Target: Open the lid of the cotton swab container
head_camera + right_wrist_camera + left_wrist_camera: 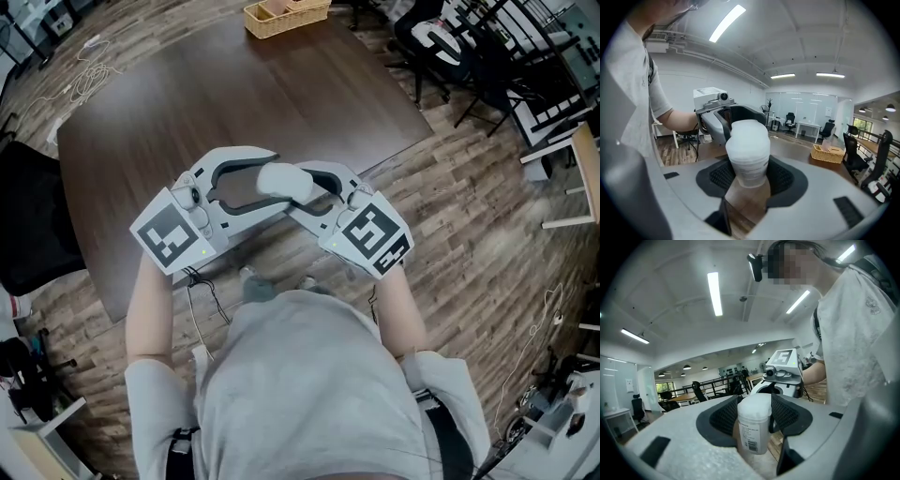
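The cotton swab container, a small white tub with a printed label, is held in the air over the table's near edge. My right gripper comes in from the right and is shut on it. In the right gripper view both pads press its sides, its wider white end pointing away. My left gripper faces it from the left with its jaws spread wide. In the left gripper view the container stands between the left gripper's pads with small gaps on both sides. Whether the lid is open, I cannot tell.
A dark wooden table lies below and beyond the grippers. A wicker basket sits at its far edge. Black chairs and metal frames stand at the upper right. White cables lie on the wood floor at the upper left.
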Demonstrator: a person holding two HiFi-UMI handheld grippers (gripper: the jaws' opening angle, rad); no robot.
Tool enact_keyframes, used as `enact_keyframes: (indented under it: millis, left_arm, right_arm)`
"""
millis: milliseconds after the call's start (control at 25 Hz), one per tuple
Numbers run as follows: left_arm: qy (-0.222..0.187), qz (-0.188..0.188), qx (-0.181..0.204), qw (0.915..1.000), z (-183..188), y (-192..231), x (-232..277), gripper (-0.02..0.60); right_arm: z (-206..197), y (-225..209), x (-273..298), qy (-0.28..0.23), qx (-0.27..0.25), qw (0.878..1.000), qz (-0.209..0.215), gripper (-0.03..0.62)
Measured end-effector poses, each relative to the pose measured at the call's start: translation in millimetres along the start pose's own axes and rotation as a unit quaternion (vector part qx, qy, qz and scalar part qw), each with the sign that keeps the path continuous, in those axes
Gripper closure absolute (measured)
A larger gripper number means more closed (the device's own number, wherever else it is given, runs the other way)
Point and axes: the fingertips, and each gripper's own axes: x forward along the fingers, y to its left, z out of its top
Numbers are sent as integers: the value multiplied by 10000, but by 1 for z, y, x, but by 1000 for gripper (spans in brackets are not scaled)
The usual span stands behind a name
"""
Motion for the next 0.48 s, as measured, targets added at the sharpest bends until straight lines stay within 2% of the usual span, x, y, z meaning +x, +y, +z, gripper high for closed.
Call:
enact_keyframes:
  millis: [480]
  left_arm:
    - [75,-128,497,9987,1,-9,0,365]
  right_arm:
    - [-4,4,3,275,21,9996,-55,402]
